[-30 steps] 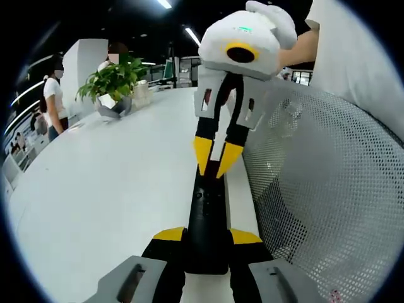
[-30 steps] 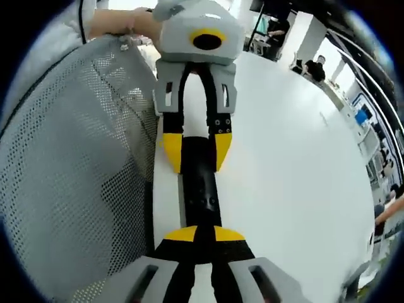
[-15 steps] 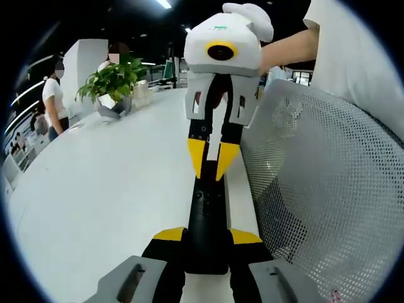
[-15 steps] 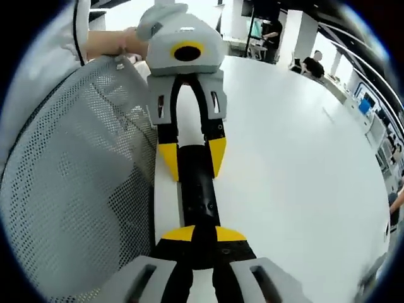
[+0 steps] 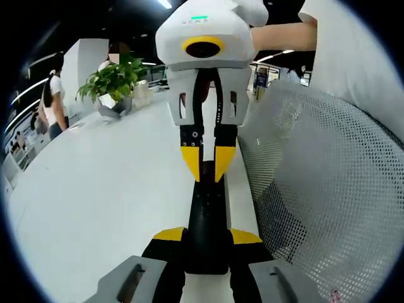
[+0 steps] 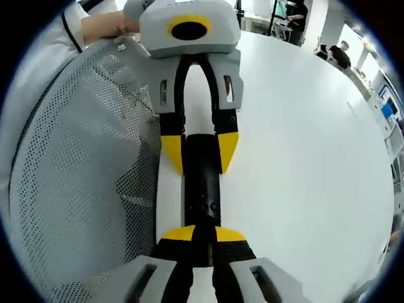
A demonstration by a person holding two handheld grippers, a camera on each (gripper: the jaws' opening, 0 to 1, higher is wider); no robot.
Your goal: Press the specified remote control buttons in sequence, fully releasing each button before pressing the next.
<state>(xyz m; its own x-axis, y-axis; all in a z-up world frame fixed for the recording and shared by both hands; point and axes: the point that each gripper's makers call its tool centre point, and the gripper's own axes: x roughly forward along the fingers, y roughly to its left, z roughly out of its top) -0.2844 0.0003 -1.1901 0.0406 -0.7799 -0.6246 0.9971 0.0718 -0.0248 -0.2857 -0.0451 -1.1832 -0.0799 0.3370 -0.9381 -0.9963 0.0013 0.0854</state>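
Observation:
A black remote control (image 5: 206, 221) lies lengthwise on the white table (image 5: 95, 196), near its edge. My left gripper (image 5: 207, 237) is shut on the remote's near end, one yellow-tipped jaw on each long side. My right gripper (image 5: 203, 165) comes down from above, shut, with its yellow tips together at the remote's far end; I cannot tell whether they touch it. In the right gripper view, the right gripper (image 6: 203, 235) is over one end of the remote (image 6: 202, 183), whose small buttons show. The left gripper (image 6: 200, 151) clamps the other end.
A grey mesh chair back (image 5: 328, 189) (image 6: 76, 177) stands close along the table edge beside the remote. A potted plant (image 5: 113, 85) sits far back on the table, with people (image 5: 53, 95) standing beyond it. The person's arm (image 5: 284, 35) holds the right gripper.
The right gripper has straightened from a tilt, swung left and come closer to the left gripper's camera. Its tips stay at the remote's far end. The left gripper keeps its hold.

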